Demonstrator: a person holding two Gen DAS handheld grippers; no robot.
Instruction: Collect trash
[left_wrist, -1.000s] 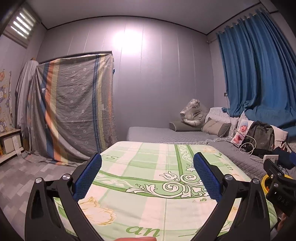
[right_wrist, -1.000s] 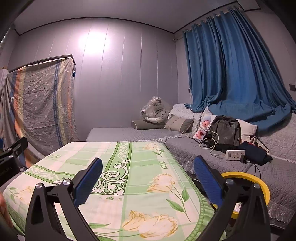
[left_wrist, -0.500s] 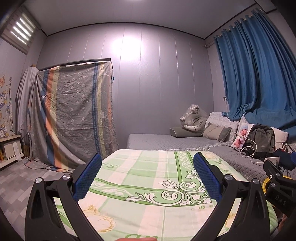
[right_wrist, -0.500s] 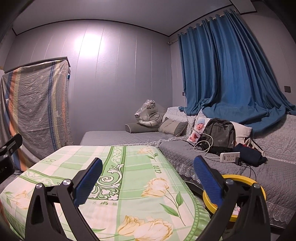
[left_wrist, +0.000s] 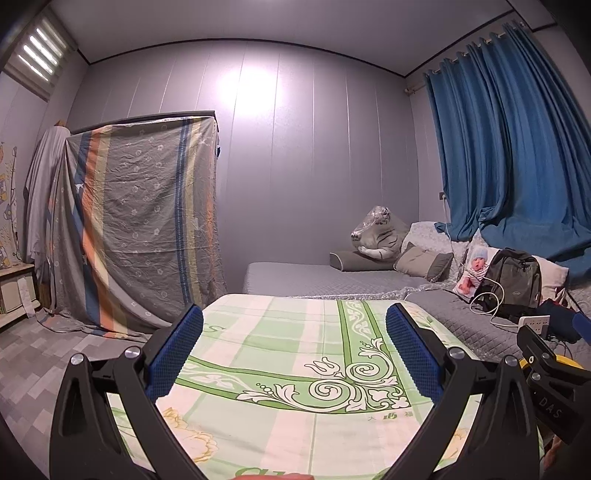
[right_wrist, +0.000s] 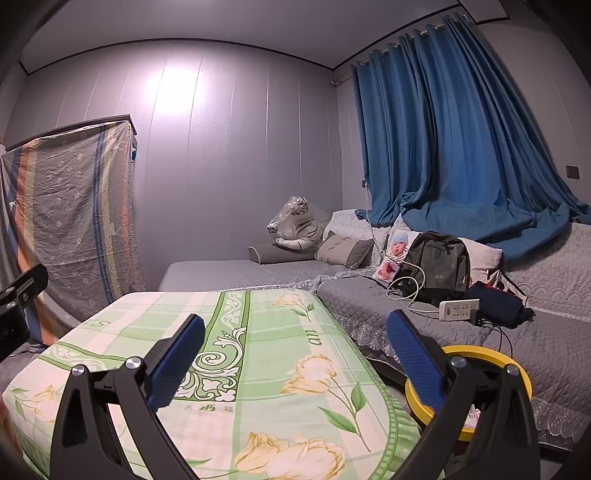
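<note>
Trash itself is not visible on the green floral-cloth table; only the round yellow-rimmed bin stands beside its right edge, with some paper inside. Any scraps would likely be light and crushable, best pinched mid-body. Left gripper and right gripper hover level, jaws spread wide, empty.

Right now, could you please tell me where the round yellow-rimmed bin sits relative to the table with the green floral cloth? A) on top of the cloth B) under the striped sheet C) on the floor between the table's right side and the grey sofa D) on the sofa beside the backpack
C: the round yellow-rimmed bin shows low down, between the green floral cloth and the grey sofa, behind the open right claw.
</note>
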